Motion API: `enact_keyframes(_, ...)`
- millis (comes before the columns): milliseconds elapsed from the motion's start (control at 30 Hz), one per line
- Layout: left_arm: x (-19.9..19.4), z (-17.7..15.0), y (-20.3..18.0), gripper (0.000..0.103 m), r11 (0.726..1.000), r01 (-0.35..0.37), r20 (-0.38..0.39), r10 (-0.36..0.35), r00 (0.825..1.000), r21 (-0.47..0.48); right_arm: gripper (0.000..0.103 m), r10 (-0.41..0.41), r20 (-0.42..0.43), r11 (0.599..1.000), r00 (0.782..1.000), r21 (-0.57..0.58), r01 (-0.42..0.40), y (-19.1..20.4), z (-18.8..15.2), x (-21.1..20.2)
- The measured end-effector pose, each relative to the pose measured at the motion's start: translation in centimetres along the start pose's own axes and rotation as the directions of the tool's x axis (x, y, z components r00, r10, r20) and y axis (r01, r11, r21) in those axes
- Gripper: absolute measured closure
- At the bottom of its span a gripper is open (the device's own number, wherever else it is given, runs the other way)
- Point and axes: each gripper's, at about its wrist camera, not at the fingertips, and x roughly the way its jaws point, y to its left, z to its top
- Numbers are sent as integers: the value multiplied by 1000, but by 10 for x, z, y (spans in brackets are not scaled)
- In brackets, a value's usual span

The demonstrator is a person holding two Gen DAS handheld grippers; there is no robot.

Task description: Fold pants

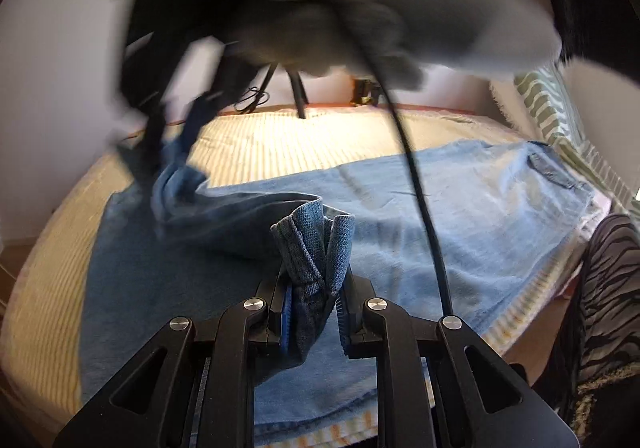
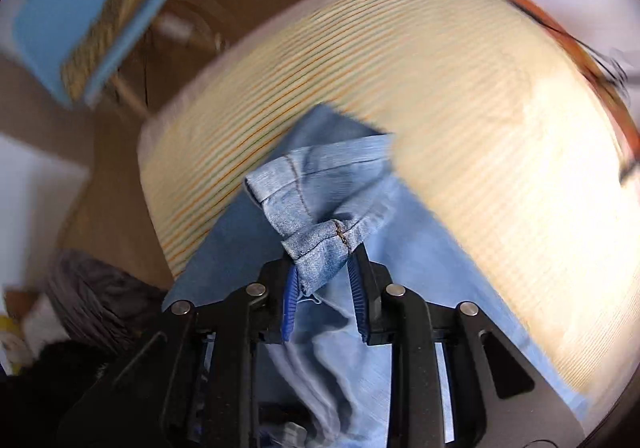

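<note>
Light blue denim pants (image 1: 460, 207) lie spread across a striped cream bed (image 1: 300, 143). My left gripper (image 1: 316, 288) is shut on a bunched leg hem (image 1: 312, 244) held just above the fabric. In the right wrist view my right gripper (image 2: 324, 268) points steeply down and is shut on another stitched hem (image 2: 320, 244) of the pants (image 2: 400, 248), over the bed's near-left corner (image 2: 440, 87). From the left wrist view the right gripper (image 1: 172, 151) shows as a dark blur at the left, pulling a denim fold up. A grey sleeve (image 1: 360, 7) blurs above it.
A black cable (image 1: 420, 187) hangs across the left wrist view. A green striped pillow (image 1: 552, 107) sits at the bed's right end, and a zebra-patterned garment (image 1: 608, 308) is at the right edge. Off the bed stand a blue chair (image 2: 60, 19) and a grey bundle (image 2: 92, 300) on the brown floor.
</note>
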Motion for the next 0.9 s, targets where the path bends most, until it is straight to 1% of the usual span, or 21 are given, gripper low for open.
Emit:
enact_keyframes(67, 2, 2, -5, 87, 1000, 30, -3, -30, 1000, 3, 78, 55, 60, 993, 997, 101, -61, -35, -12, -19)
enact_keyframes(133, 3, 4, -9, 87, 998, 57, -8, -57, 998, -7, 76, 95, 133, 971, 987, 204, -121, -71, -31, -31)
enact_keyframes(167, 3, 5, -8, 87, 998, 67, -8, -67, 998, -20, 71, 89, 148, 962, 985, 242, -124, -84, -40, -30)
enact_keyframes(200, 3, 7, -6, 87, 996, 83, -10, -84, 996, -42, 62, 75, 153, 955, 985, 275, -115, -95, -47, -30)
enact_keyframes(233, 4, 9, -5, 87, 994, 94, -13, -95, 995, -58, 58, 64, 164, 948, 984, 298, -112, -107, -55, -31)
enact_keyframes(267, 3, 12, -1, 87, 991, 108, -12, -109, 994, -83, 53, 75, 181, 940, 981, 316, -130, -116, -66, -31)
enact_keyframes(367, -1, 19, 12, 87, 982, 124, 5, -125, 992, -141, 51, 107, 207, 914, 972, 365, -179, -127, -95, -27)
enact_keyframes(400, -3, 23, 16, 87, 979, 130, 12, -130, 991, -158, 51, 118, 217, 898, 969, 394, -198, -133, -103, -27)
enact_keyframes(433, -7, 27, 22, 87, 974, 138, 22, -137, 990, -179, 50, 146, 231, 874, 962, 425, -235, -136, -111, -23)
enact_keyframes(500, -12, 33, 31, 87, 967, 146, 40, -140, 989, -207, 50, 226, 255, 826, 940, 462, -324, -140, -123, -18)
enact_keyframes(533, -16, 37, 37, 87, 964, 148, 53, -140, 989, -223, 50, 245, 266, 811, 932, 471, -348, -140, -126, -13)
enact_keyframes(567, -18, 39, 41, 87, 961, 148, 61, -137, 989, -234, 47, 273, 278, 793, 921, 477, -379, -142, -127, -11)
enact_keyframes(600, -19, 41, 44, 87, 960, 146, 65, -134, 989, -238, 42, 295, 287, 776, 911, 484, -404, -146, -128, -9)
enact_keyframes(633, -20, 44, 46, 87, 962, 136, 67, -124, 990, -236, 41, 319, 293, 755, 901, 496, -429, -147, -126, -4)
enact_keyframes(733, -19, 48, 44, 87, 967, 124, 64, -112, 992, -222, 40, 357, 303, 719, 884, 515, -467, -149, -118, 9)
enact_keyframes(833, -14, 43, 37, 87, 973, 122, 45, -115, 992, -198, 40, 368, 317, 699, 874, 526, -485, -148, -109, 23)
enact_keyframes(867, -13, 41, 34, 87, 975, 123, 39, -118, 992, -186, 41, 365, 319, 700, 875, 525, -484, -144, -106, 27)
enact_keyframes(900, -12, 39, 30, 87, 976, 125, 32, -121, 992, -177, 49, 335, 314, 716, 889, 528, -456, -141, -104, 29)
